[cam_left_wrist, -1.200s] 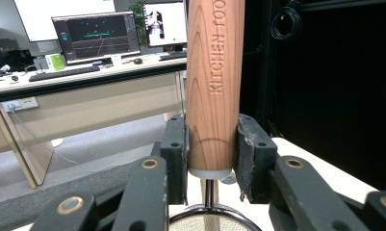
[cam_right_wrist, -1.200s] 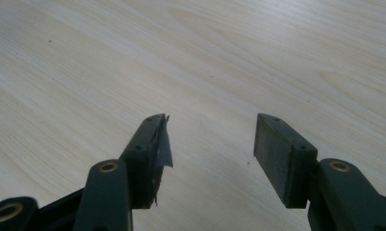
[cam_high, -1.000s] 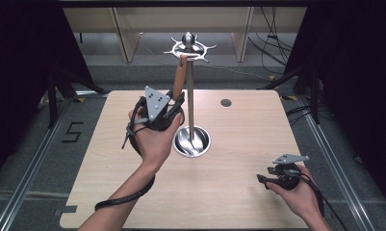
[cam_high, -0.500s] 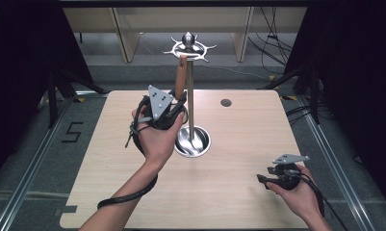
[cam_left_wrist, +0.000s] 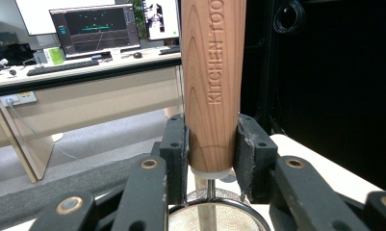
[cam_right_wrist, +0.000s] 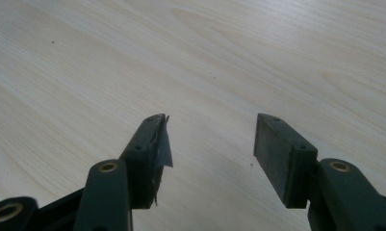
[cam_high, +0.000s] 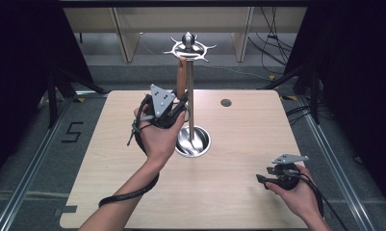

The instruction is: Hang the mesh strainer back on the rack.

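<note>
A wooden handle (cam_left_wrist: 212, 72) stamped "KITCHEN TOO" stands upright between the jaws of my left gripper (cam_left_wrist: 212, 144), whose pads press on both sides of its lower end. Below it a thin metal stem runs down to a round mesh head (cam_left_wrist: 214, 214). In the high view the left gripper (cam_high: 178, 108) holds this handle (cam_high: 181, 77) right beside the pole of a metal hanging stand (cam_high: 190, 96); the handle's top reaches up near the ring of hooks (cam_high: 189, 46). My right gripper (cam_high: 263, 179) lies low at the table's front right, and its jaws (cam_right_wrist: 210, 139) stand open over bare wood.
The stand's round shiny base (cam_high: 200, 142) sits at the middle of the light wooden table (cam_high: 238, 207). A small dark disc (cam_high: 225, 102) lies near the far edge. Desks with a monitor (cam_left_wrist: 96, 26) stand beyond the table.
</note>
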{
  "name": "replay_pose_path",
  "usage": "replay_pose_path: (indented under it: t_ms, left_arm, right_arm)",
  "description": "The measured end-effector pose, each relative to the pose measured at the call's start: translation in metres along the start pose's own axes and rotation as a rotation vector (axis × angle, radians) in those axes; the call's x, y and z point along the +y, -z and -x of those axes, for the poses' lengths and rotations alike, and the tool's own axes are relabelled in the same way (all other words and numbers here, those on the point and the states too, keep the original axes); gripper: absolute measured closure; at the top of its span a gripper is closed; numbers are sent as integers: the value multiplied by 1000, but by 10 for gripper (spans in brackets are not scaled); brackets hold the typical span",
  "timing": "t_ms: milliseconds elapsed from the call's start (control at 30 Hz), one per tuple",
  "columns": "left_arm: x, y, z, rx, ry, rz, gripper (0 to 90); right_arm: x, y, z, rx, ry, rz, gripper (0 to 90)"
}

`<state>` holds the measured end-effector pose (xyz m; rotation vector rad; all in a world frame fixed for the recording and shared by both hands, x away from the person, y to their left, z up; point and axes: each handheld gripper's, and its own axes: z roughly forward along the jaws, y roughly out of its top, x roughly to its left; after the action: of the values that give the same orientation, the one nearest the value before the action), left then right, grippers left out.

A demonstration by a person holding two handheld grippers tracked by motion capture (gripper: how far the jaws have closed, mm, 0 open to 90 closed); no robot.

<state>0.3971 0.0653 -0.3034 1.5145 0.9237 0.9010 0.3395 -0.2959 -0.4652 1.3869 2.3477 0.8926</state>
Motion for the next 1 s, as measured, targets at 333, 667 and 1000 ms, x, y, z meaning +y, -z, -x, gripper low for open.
replay_pose_path:
  t_ms: [333, 667, 1000]
  left_arm:
    - [-3, -5, 3, -3, 1, -14, 672]
    - [-5, -9, 3, -10, 1, -22, 665]
    - [-2, 8, -5, -100, 24, -22, 554]
  right_arm:
    - [0, 1, 0, -3, -2, 2, 460]
    - [0, 0, -1, -2, 27, 5, 461]
    - [-1, 0, 0, -6, 27, 7, 460]
